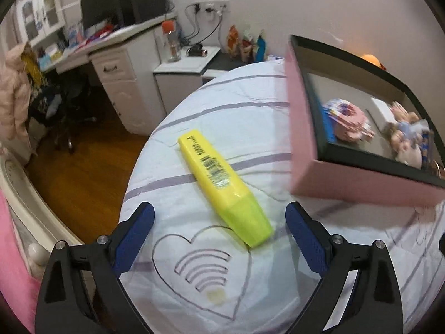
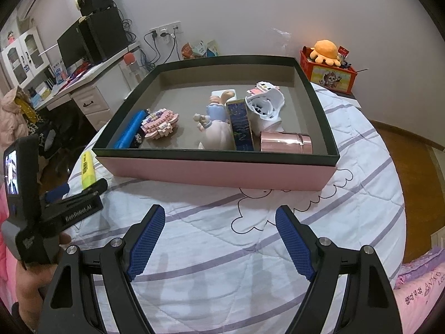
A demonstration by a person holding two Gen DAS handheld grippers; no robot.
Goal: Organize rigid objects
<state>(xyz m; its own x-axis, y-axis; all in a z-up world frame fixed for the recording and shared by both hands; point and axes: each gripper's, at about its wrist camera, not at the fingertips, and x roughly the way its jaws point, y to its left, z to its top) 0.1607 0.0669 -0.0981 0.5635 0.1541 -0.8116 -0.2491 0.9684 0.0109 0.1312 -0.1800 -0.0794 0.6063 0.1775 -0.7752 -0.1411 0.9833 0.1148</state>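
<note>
The left hand-held gripper (image 1: 219,217) is spread wide with nothing between its fingers. The yellow highlighter (image 1: 222,186) lies diagonally on the bed quilt (image 1: 194,117), its cap end just ahead of and between the blue pads (image 1: 303,239), not touching them. The pink box (image 2: 217,171) sits just beside it, holding a blue tube (image 2: 130,129), a doll figurine (image 2: 215,128) and a pink tin (image 2: 286,142). The right hand-held gripper (image 2: 219,222) is also spread, empty, above the quilt before the box. A white desk (image 1: 111,44) stands against the wall.
</note>
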